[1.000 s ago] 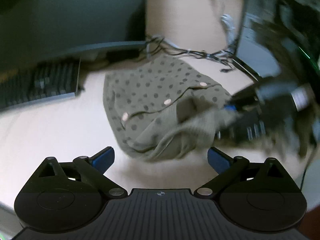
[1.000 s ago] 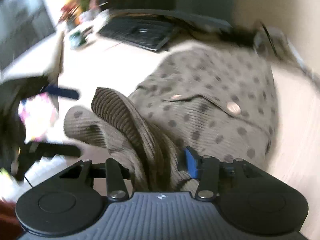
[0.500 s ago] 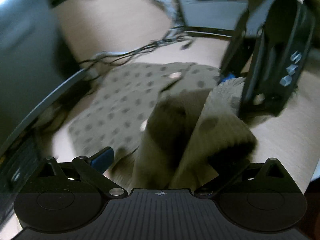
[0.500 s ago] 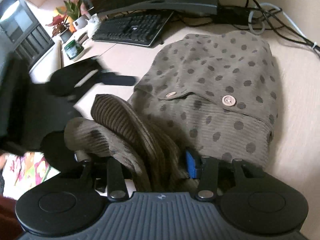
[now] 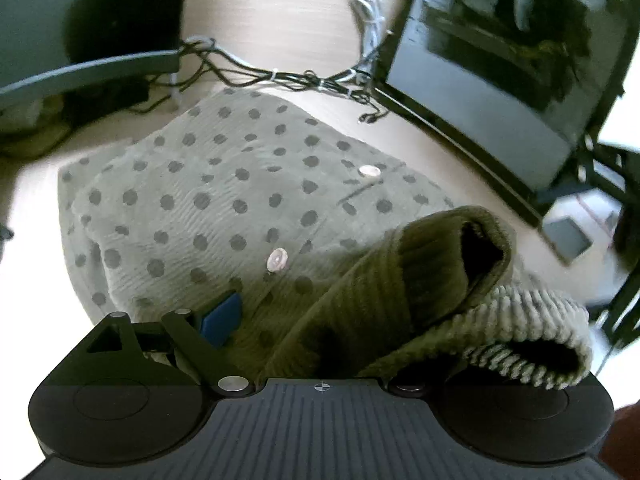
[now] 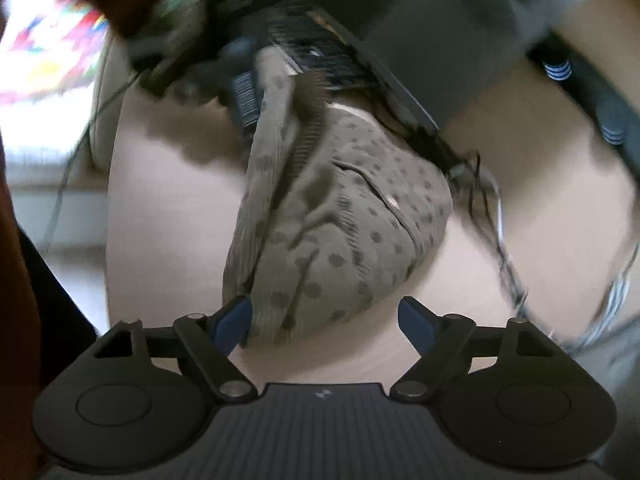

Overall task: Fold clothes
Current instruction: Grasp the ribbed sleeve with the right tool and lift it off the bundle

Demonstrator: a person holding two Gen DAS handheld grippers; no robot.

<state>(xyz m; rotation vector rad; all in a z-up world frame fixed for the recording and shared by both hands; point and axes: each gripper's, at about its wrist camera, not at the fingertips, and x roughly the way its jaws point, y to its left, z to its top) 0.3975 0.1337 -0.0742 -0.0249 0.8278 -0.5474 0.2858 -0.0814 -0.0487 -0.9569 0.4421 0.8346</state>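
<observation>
Now left hand-held gripper [image 5: 320, 320] pinches cardigan [image 5: 224, 204], right finger hidden; right hand-held gripper [image 6: 325, 320] open.

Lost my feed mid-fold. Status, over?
Left gripper shut on cardigan sleeve cuff. Right gripper open, empty, at the cardigan's edge. Cable bundle lies just beyond the garment.

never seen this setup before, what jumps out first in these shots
A grey-green polka-dot cardigan with pale buttons lies across the light wooden desk, filling both views. Its ribbed cuff rises from the left gripper, whose fingers close on it, while the right gripper stands open at the garment's near edge. A tangle of black cables runs behind it.
</observation>
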